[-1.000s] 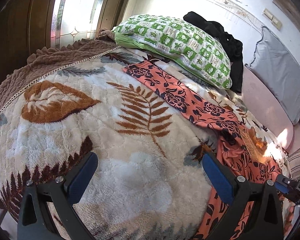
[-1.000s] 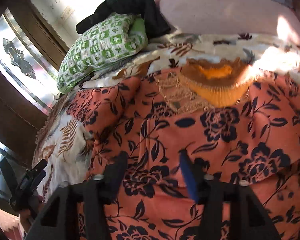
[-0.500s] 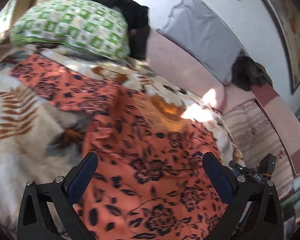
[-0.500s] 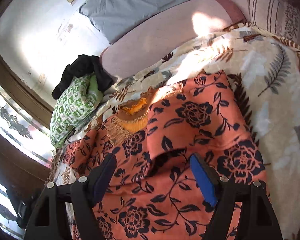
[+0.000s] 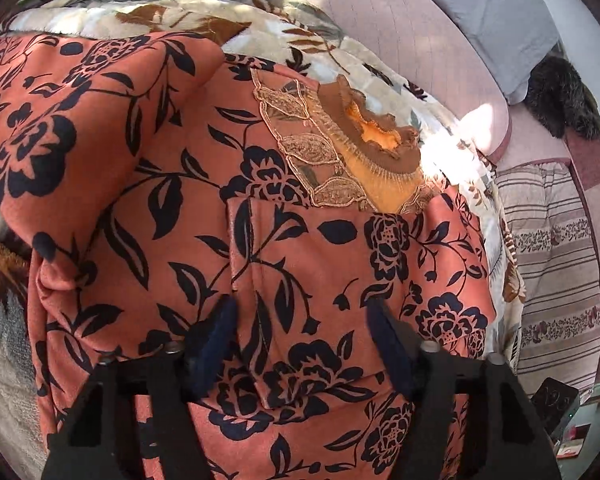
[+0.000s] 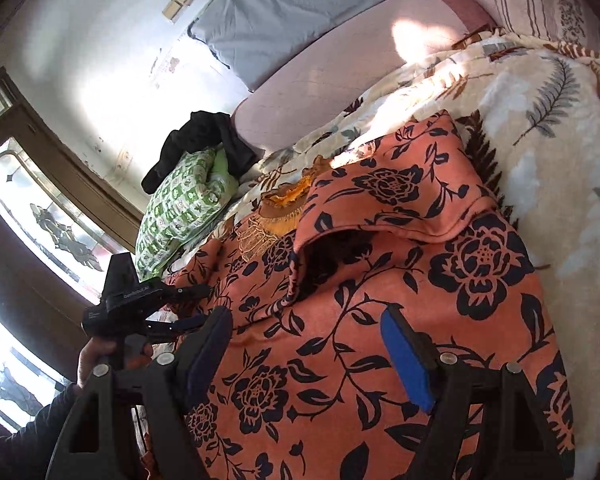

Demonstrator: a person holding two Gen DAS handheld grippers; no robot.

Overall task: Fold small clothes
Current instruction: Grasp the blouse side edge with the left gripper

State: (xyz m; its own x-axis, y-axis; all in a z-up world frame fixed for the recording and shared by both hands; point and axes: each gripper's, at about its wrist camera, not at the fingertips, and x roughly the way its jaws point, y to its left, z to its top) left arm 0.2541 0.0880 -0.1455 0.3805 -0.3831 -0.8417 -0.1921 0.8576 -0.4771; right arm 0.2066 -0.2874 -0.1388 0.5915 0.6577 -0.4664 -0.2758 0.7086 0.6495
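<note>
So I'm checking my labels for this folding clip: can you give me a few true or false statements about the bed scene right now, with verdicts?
1. The orange floral garment lies on a leaf-patterned blanket. True.
2. The right sleeve is folded over the garment's body. True.
3. The green checked pillow lies on top of the garment. False: it sits apart, near the wall, with a black cloth on it.
4. The right claw is clamped shut on the fabric. False: its pads stand apart over the garment.
5. The left claw is far from the garment. False: it is closing with the garment's fabric between its pads.
</note>
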